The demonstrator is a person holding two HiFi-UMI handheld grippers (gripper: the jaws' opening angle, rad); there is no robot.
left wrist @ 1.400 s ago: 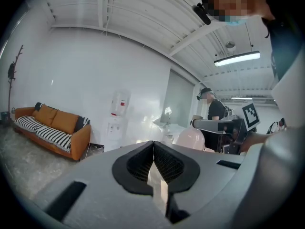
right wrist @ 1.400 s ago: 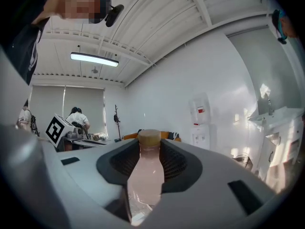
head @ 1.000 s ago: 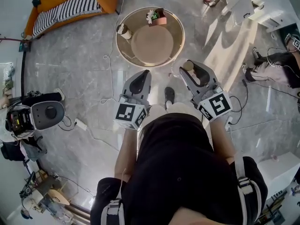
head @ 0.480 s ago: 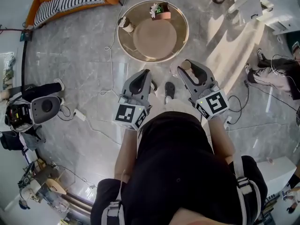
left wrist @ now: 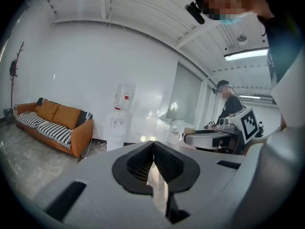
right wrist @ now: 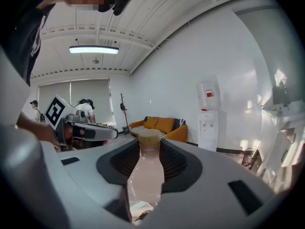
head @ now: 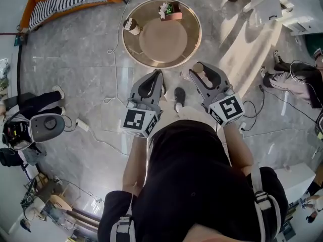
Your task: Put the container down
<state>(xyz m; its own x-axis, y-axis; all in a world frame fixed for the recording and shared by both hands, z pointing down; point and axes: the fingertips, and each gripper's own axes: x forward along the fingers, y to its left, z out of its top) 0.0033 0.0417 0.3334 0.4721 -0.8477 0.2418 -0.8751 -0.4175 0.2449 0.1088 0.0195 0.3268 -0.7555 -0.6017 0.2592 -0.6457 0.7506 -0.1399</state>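
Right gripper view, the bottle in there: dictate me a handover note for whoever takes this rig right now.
Left gripper: jaws together, empty.
Right gripper: jaws shut on the pale pink bottle, held off the floor.
Round table lies ahead, a cup and a plant pot on it.
Done: bottle in hand.
Left: put it down, probably on that table.

My left gripper point(head: 159, 74) and right gripper point(head: 201, 70) are grey with black pads point(left wrist: 133, 163). Each has a cube point(head: 140, 122) with black-and-white squares. I wear a black shirt point(head: 192, 185).
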